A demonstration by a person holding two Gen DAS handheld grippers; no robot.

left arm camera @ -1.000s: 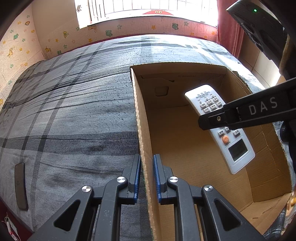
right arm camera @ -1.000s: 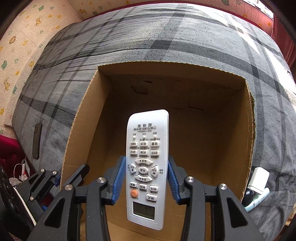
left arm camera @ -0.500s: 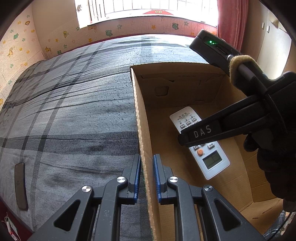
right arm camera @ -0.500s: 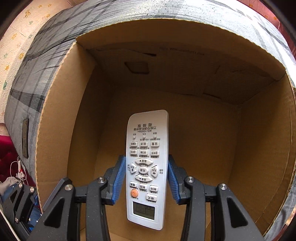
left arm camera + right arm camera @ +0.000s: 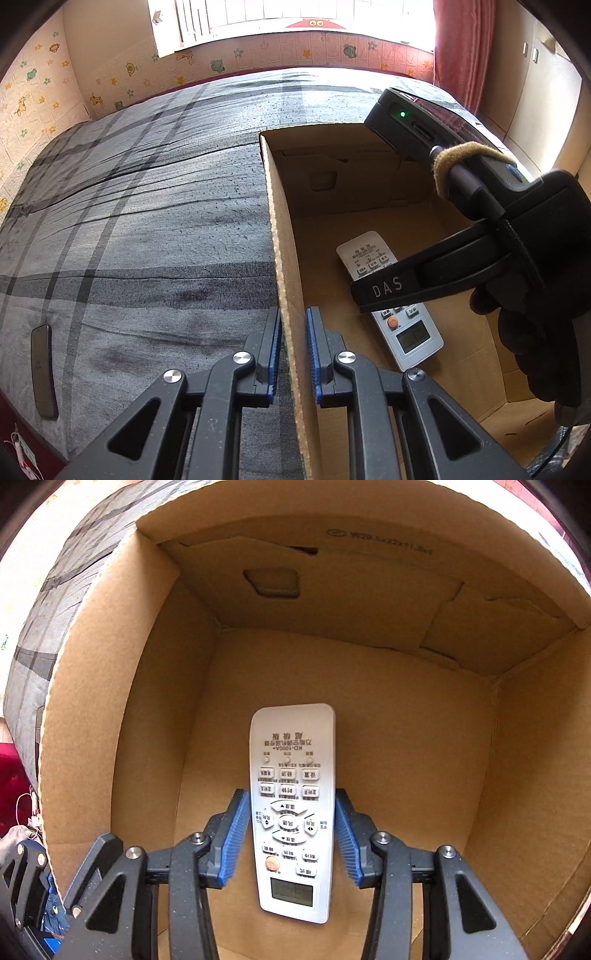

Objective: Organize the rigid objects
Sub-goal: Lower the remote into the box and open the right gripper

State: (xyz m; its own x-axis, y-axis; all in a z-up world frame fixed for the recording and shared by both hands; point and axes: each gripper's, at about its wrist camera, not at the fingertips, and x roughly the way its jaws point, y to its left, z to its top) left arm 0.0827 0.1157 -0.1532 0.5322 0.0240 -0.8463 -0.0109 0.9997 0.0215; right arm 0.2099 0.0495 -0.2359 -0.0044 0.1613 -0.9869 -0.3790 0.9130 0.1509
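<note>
Left wrist view: your left gripper (image 5: 293, 354) pinches the near-left wall of the open brown cardboard box (image 5: 275, 229), blue pads on either side of the wall, as it did a second ago. The white rectangular remote control (image 5: 402, 328) has dropped from above the rim to deep inside the box, towards 3 o'clock of your claw, apparently at or just over the box floor. Your right gripper (image 5: 384, 291) crosses over it. A dark flat phone-like slab (image 5: 42, 369) lies on the grey plaid bedcover (image 5: 147, 221) at 9 o'clock, well apart.

Right wrist view: half a second ago the blue pads pressed the remote (image 5: 291, 812); now the right gripper (image 5: 291, 823) has spread, with a narrow gap showing on each side. The remote lies face up, display end nearest you, top towards 12 o'clock, on the box (image 5: 369, 701) floor.

Judgement: release is done and this item is placed. Next, lift straight out without dragging the remote.
</note>
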